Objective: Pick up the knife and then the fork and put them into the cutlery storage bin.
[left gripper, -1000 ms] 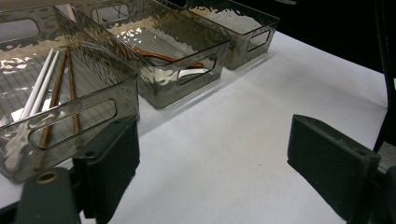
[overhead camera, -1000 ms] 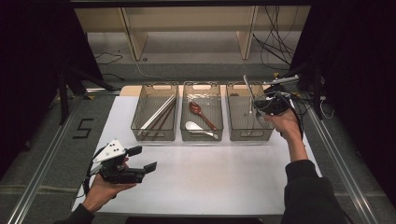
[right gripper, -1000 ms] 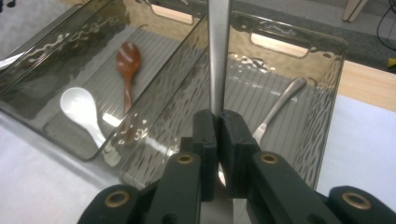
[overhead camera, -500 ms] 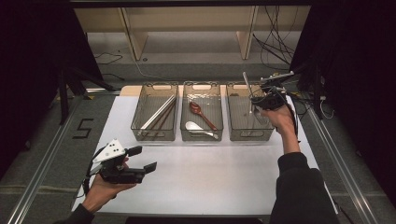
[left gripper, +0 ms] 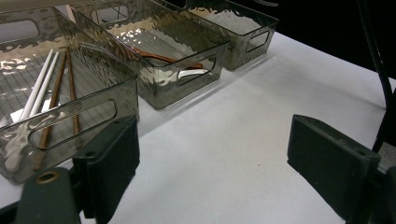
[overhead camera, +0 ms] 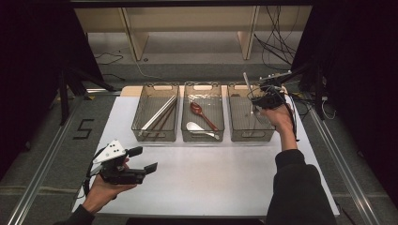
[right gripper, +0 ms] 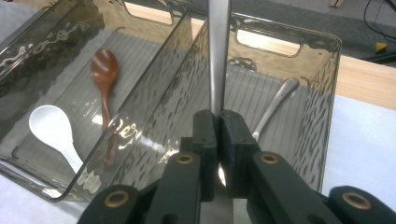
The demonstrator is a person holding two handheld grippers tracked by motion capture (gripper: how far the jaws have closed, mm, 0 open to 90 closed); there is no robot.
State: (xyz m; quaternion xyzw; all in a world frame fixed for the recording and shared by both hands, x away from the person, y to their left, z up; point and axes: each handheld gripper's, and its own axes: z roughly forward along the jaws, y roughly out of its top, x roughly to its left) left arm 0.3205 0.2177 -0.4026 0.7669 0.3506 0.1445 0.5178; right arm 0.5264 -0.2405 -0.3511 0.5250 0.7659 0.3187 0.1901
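My right gripper (overhead camera: pixel 262 97) is shut on a metal utensil (right gripper: pixel 218 56) and hangs above the right bin (overhead camera: pixel 251 138). The utensil's handle (overhead camera: pixel 246 79) sticks up out of the jaws; its other end is hidden below them. A second metal utensil (right gripper: pixel 275 105) lies inside that bin. The middle bin (overhead camera: pixel 202 138) holds a brown spoon (overhead camera: pixel 201 114) and a white spoon (overhead camera: pixel 197 128). White and brown chopsticks (overhead camera: pixel 158 116) lie in the left bin (overhead camera: pixel 156 138). Over the table's front left, my left gripper (overhead camera: pixel 143 159) is open, nothing between its pads (left gripper: pixel 109 163).
The three smoky transparent bins stand in a row at the far side of the white table mat (overhead camera: pixel 211 183). Cables (overhead camera: pixel 277 44) trail on the floor beyond the right bin. A metal rail (overhead camera: pixel 42 173) runs along the table's left side.
My right gripper has shifted slightly left and farther over the right bin with the metal utensil. The left gripper has stayed put.
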